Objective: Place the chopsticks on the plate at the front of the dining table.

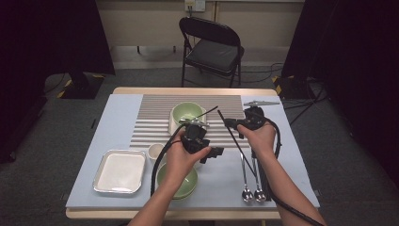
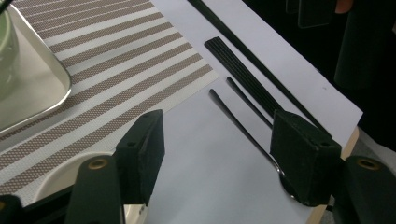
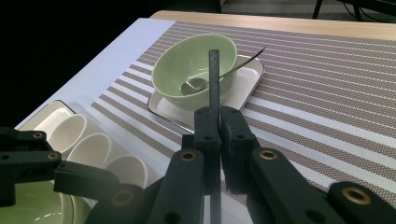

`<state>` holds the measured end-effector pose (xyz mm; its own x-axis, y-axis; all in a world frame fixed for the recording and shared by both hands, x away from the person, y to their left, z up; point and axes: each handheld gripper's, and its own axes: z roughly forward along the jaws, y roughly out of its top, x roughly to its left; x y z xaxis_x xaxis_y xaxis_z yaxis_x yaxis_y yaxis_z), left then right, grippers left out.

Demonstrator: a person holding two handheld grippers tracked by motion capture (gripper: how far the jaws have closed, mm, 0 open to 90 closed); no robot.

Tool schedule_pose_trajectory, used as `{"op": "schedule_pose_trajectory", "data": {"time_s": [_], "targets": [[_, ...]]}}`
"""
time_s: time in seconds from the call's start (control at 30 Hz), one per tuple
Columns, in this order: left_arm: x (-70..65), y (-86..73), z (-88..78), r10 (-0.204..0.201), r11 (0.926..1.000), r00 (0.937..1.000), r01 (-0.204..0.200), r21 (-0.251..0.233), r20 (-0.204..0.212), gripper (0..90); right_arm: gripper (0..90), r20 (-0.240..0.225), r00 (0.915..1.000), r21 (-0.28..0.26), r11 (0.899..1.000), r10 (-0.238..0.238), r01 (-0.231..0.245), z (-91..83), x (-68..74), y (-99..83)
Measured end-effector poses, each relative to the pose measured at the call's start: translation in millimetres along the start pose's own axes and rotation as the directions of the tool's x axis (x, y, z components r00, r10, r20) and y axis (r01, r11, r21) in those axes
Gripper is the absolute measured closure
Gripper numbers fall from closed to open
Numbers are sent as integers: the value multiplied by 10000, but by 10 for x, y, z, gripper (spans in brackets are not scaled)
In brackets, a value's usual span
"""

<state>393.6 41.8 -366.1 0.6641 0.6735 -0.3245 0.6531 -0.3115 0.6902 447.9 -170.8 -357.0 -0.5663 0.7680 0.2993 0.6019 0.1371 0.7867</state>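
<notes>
Right gripper (image 3: 215,135), fingers pinching a black chopstick (image 3: 214,79) (upright before the green bowl (image 3: 194,70)); left gripper (image 2: 217,154), fingers spread and empty above the surface (image 2: 205,154).

A bowl (image 3: 195,70) holding a spoon (image 3: 194,85) sits on a tray (image 3: 243,81) atop the striped mat (image 3: 327,93).

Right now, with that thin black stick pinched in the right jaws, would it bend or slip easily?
The black chopstick probably stays stiff: it stands straight above the right gripper with no sag. It looks light, being so slender. It might pivot or slide, since the jaws pinch it at one narrow spot and its surface looks smooth.
</notes>
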Motion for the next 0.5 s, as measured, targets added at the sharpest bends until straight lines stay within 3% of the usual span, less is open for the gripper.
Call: {"op": "schedule_pose_trajectory", "data": {"time_s": [0.13, 0.5], "targets": [[-27, 3, 34, -322, 9995, 9992, 323, -45, 229, 363, 863, -46, 10000, 5, 10000, 7, -7, 31, 30, 4], [-39, 13, 71, -166, 9997, 9998, 167, -160, 54, 391, 862, -178, 9998, 21, 10000, 9, -9, 76, 83, 8]]}}
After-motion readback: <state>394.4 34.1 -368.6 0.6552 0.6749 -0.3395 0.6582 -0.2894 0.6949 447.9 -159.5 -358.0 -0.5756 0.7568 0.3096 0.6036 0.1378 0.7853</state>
